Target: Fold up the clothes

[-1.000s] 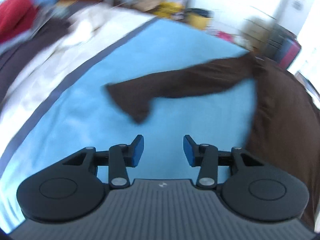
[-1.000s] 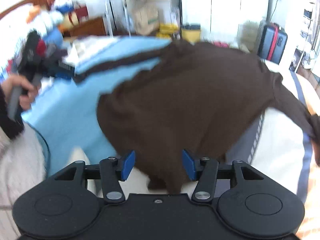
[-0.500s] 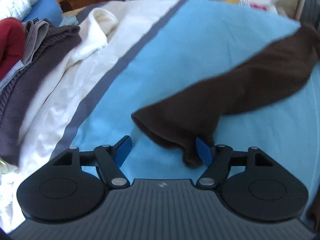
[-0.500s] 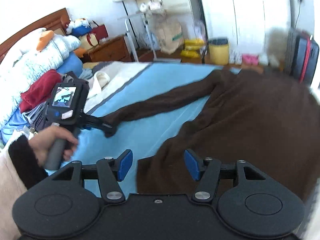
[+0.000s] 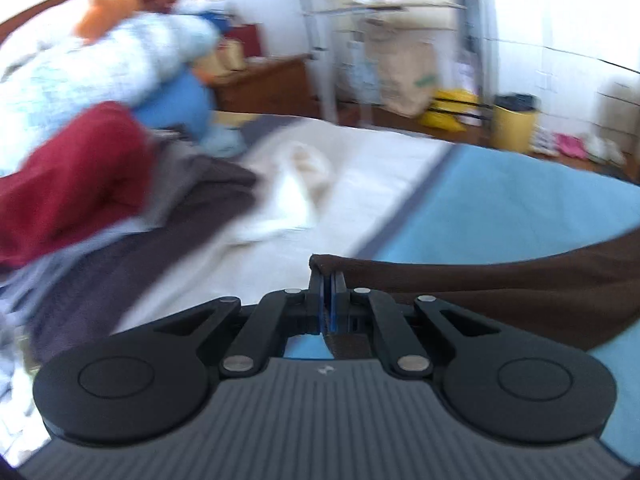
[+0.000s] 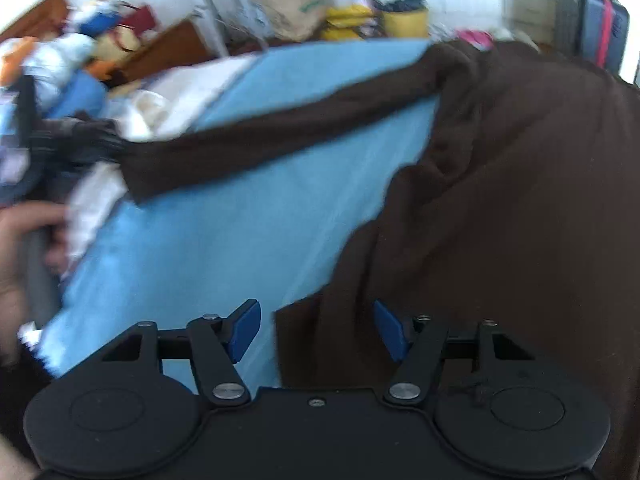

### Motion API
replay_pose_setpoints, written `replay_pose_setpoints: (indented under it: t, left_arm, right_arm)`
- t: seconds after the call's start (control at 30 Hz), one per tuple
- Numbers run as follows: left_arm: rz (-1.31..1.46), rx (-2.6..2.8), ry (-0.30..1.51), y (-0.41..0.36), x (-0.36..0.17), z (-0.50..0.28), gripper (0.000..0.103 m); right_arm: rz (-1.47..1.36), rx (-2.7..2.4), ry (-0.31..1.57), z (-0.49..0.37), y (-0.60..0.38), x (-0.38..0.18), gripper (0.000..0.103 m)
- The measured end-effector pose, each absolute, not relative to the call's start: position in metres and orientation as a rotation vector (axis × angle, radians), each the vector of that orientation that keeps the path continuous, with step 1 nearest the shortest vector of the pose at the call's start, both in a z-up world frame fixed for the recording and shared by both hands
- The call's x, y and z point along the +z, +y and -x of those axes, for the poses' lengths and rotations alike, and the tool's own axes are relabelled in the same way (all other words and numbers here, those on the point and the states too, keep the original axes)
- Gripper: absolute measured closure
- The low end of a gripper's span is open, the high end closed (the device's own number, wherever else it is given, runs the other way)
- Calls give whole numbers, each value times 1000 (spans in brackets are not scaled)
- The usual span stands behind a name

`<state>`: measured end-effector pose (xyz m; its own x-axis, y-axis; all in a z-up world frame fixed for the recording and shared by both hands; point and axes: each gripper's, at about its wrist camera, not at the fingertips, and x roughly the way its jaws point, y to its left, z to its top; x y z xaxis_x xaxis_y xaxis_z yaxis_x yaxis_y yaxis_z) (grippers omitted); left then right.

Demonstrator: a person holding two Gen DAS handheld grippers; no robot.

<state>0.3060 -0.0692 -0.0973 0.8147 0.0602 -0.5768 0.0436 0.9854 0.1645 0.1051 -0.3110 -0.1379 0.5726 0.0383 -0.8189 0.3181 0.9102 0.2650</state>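
Left claw [image 5: 328,280] clenched on the cuff of the brown top's [image 6: 520,184] sleeve, stretched over the blue bedsheet [image 6: 248,216]; right claw [image 6: 316,330] released, just opened wider, straddling the hem; no writing legible

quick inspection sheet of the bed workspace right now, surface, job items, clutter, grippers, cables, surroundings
Surface: bed with a light blue sheet beside a cream blanket.
Job's things: brown garment spread on the blue sheet, its sleeve stretched out toward the left gripper.
Clutter: red garment, grey-brown knit and a white garment piled on the cream side.
Grippers: left gripper shut on the sleeve's cuff; right gripper open, jaws just widened, the brown garment's lower corner between the pads but not pinched.
Cables: nothing seen.
Surroundings: yellow bin, paper bag, wooden nightstand, dark suitcase; blurred.
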Motion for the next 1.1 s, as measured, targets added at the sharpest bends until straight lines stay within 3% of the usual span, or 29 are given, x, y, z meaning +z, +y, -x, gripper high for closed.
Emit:
replay_pose_setpoints:
  t: [0.1, 0.23, 0.3, 0.33, 0.4, 0.67, 0.93, 1.0, 1.07, 1.1]
  left_arm:
    - [-101, 23, 624, -50, -96, -312, 100]
    - [108, -33, 713, -26, -104, -326, 100]
    - [143, -38, 736, -23, -111, -330, 101]
    - [144, -33, 735, -21, -114, -332, 101]
    - [160, -27, 710, -17, -112, -331, 101]
    - [184, 62, 536, 15, -87, -320, 101]
    - [264, 58, 495, 32, -81, -315, 101]
    - [256, 60, 495, 31, -81, -314, 101]
    - [234, 55, 496, 29, -81, -310, 101]
    - [223, 50, 494, 28, -80, -307, 101]
  right_arm:
    - [-475, -239, 931, -110, -314, -148, 26]
    - [-225, -270, 938, -124, -285, -153, 31]
    - [-77, -314, 939, -128, -272, -158, 66]
    - [-26, -338, 935, -128, -267, -158, 77]
    - [-19, -348, 929, -126, -266, -154, 88]
    - [-128, -205, 871, -95, -258, -116, 89]
    - [-140, -139, 850, -85, -261, -115, 90]
    - [-137, -148, 922, -98, -269, -132, 89]
    - [-196, -165, 936, -98, -274, -142, 81]
    - [-226, -174, 943, -99, -276, -147, 71]
